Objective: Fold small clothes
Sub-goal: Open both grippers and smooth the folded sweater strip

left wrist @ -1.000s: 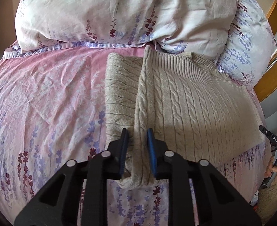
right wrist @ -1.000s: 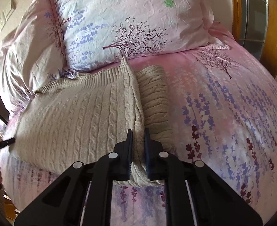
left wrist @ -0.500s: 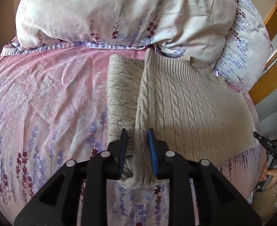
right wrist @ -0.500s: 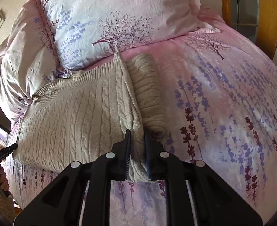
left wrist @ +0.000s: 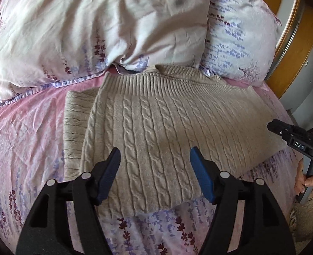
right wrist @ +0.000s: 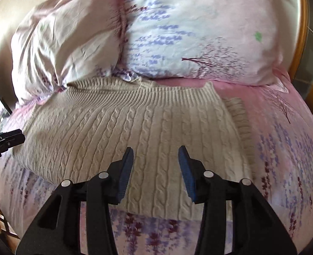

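Observation:
A beige cable-knit sweater (left wrist: pixel 167 123) lies folded flat on the pink floral bed, its ribbed hem toward the pillows. A folded part sticks out from under it on one side (left wrist: pixel 75 123). My left gripper (left wrist: pixel 155 157) is open and empty, hovering over the sweater's near edge. In the right wrist view the same sweater (right wrist: pixel 124 127) lies flat, and my right gripper (right wrist: pixel 156 155) is open and empty above its near edge. The folded part shows at its right (right wrist: pixel 239 116).
Two floral pillows (left wrist: pixel 92 25) (right wrist: pixel 199 31) lie just behind the sweater. A wooden headboard frame (left wrist: pixel 288 48) stands at the right. The pink sheet (left wrist: pixel 18 138) spreads to the left. Another black gripper (left wrist: pixel 294 138), held in a hand, shows at the edge.
Both grippers were shut on the sweater's folded edge; now both have opened and let it go, and the fold lies flat. Both views have shifted over the sweater.

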